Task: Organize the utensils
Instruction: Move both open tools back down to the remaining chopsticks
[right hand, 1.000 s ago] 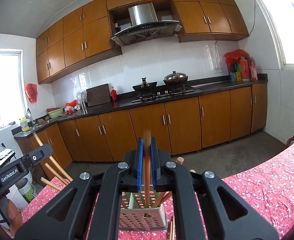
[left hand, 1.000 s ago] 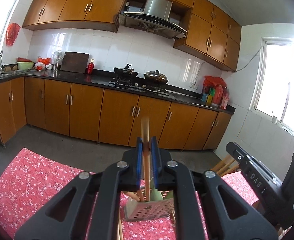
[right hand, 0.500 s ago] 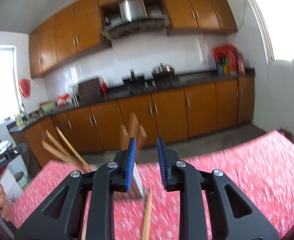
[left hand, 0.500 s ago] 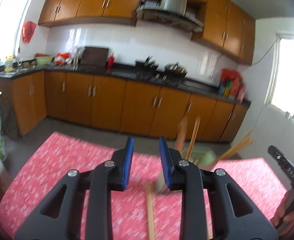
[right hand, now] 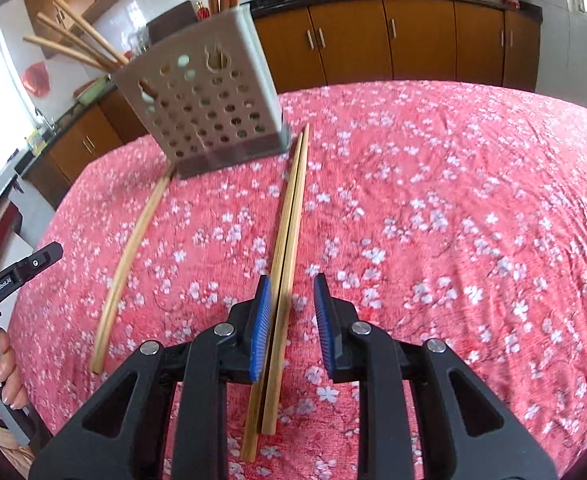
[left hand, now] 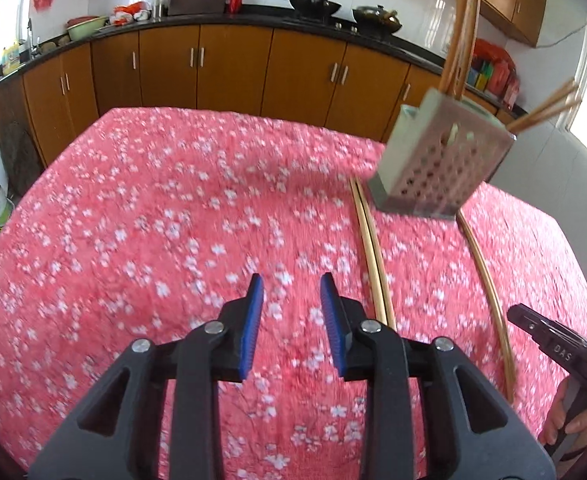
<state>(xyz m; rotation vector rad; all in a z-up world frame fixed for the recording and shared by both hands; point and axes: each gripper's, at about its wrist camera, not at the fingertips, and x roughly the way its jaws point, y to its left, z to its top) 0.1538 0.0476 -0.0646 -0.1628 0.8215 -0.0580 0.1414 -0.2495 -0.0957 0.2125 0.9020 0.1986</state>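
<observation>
A perforated utensil holder (left hand: 439, 160) stands on the red floral tablecloth (left hand: 153, 220) with several wooden chopsticks in it; it also shows in the right wrist view (right hand: 209, 108). A pair of chopsticks (left hand: 373, 252) lies flat beside the holder, and a single chopstick (left hand: 489, 288) lies to its right. My left gripper (left hand: 289, 304) is open and empty above bare cloth, left of the pair. My right gripper (right hand: 291, 308) is open, low over the pair (right hand: 289, 220), whose near part lies between the jaws. The single chopstick (right hand: 127, 256) lies left of it.
The other hand-held gripper shows at the right edge of the left view (left hand: 553, 348) and the left edge of the right view (right hand: 9, 280). Wooden kitchen cabinets (left hand: 229, 68) and a dark counter with pans run behind the table. The table's far edge lies just behind the holder.
Both grippers were shut on chopsticks above the holder one second ago. They opened, the chopsticks stayed in the holder, and both grippers tilted down toward the tablecloth.
</observation>
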